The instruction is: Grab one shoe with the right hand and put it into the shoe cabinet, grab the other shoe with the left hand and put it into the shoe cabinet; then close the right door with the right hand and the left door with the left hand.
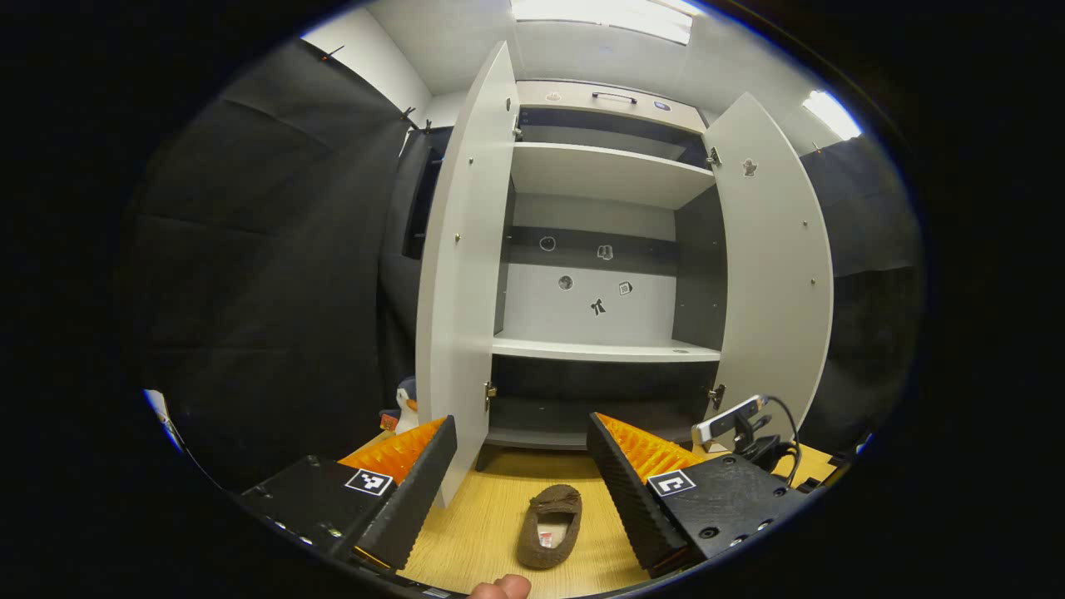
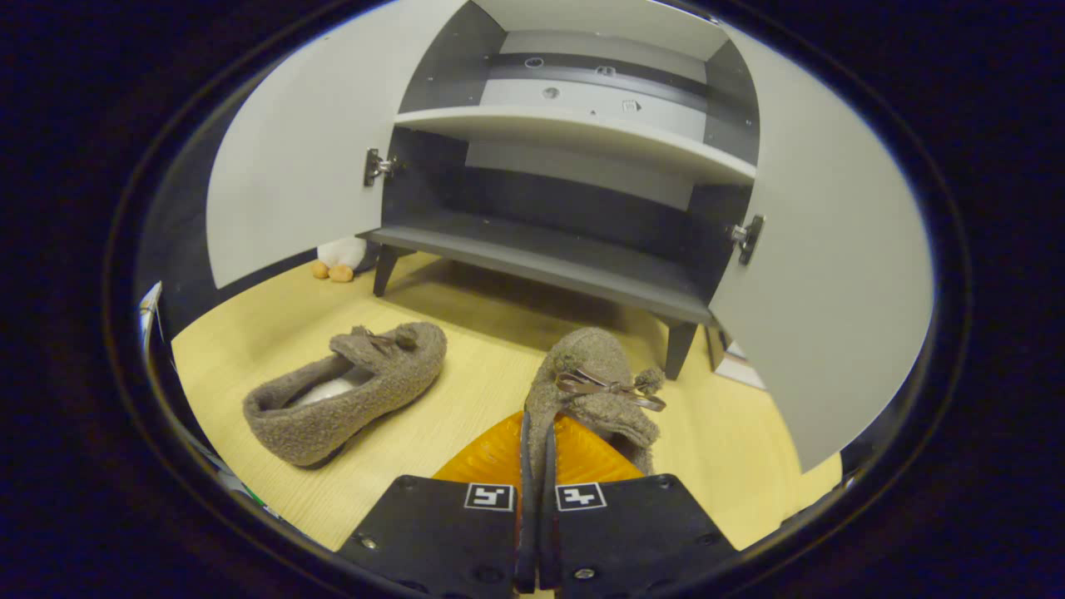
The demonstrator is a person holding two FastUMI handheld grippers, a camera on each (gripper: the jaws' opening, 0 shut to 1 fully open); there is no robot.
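Pinched on the right shoe's [image 2: 586, 378] heel, my right gripper [image 2: 533, 466] points it toe-first at the cabinet's [image 2: 541, 258] bottom shelf straight ahead; my left gripper [image 1: 520, 482] hangs wide.

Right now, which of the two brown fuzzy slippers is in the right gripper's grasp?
The slipper with the bow, directly ahead of the right gripper, whose fingers are closed on its heel edge. The other slipper lies free on the wooden floor to its left, untouched.

Two fuzzy brown shoes [image 2: 349, 391] [image 2: 591, 383] lie on the floor before the open, empty shoe cabinet [image 2: 566, 249].
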